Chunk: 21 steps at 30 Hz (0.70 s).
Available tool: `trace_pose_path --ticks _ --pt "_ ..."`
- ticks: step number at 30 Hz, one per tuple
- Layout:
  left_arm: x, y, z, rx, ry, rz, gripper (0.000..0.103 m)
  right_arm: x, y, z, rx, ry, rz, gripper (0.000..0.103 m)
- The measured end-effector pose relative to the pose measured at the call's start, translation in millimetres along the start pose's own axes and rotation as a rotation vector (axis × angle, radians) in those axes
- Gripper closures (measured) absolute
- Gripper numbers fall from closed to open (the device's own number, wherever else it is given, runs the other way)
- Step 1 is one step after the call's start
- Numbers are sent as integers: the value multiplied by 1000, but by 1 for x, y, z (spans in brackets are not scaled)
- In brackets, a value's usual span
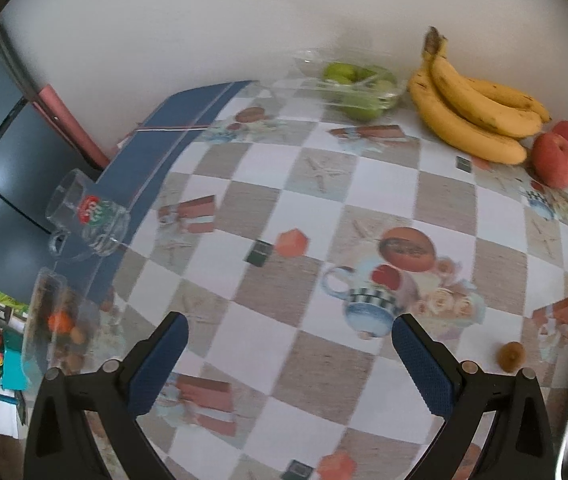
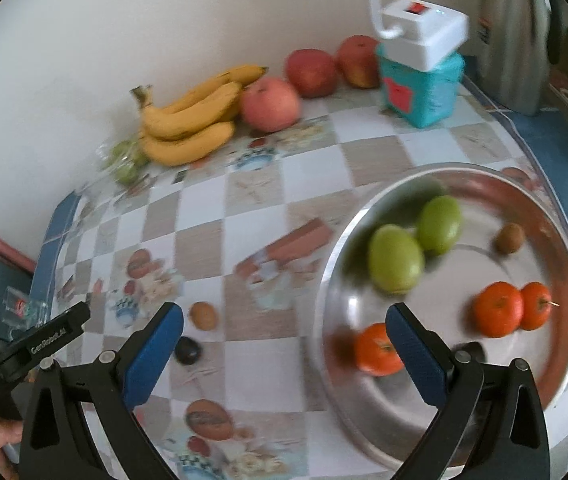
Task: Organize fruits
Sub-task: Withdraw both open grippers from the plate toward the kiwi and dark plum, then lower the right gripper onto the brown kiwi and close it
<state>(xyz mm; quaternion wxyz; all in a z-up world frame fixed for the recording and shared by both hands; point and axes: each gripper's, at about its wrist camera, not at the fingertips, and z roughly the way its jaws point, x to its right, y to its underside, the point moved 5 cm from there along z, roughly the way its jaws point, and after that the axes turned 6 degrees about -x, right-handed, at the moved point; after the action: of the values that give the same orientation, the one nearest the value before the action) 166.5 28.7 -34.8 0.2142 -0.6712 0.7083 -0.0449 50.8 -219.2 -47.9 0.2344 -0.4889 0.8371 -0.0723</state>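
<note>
1. Standing against a pale wall: a table (image 1: pixel 323 208) under a checked cloth printed with cups and starfish.
2. Lying at the back by the wall: a banana bunch (image 2: pixel 192 120), three red apples (image 2: pixel 270 104) and a clear tub of green fruit (image 1: pixel 357 84).
3. Sitting near the right edge: a steel tray (image 2: pixel 563 320) and a teal box (image 2: pixel 419 88).
4. Resting loose on the cloth: a small brown fruit (image 2: pixel 203 315) and a dark fruit (image 2: pixel 188 351).
5. Standing at the left edge: a glass mug (image 1: pixel 88 216).

Two green fruits (image 2: pixel 413 244) and three tangerines (image 2: pixel 497 310) lie in metal tray (image 2: pixel 563 320).
</note>
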Motion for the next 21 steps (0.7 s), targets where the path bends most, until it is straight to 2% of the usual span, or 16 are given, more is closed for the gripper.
trace_pose_path --ticks 10,21 --pt "-19 0 -4 5 17 -20 0 -59 13 13 -44 -51 -133 2" --pt "-10 6 17 -61 66 -9 0 -62 18 35 -88 -40 -124 2"
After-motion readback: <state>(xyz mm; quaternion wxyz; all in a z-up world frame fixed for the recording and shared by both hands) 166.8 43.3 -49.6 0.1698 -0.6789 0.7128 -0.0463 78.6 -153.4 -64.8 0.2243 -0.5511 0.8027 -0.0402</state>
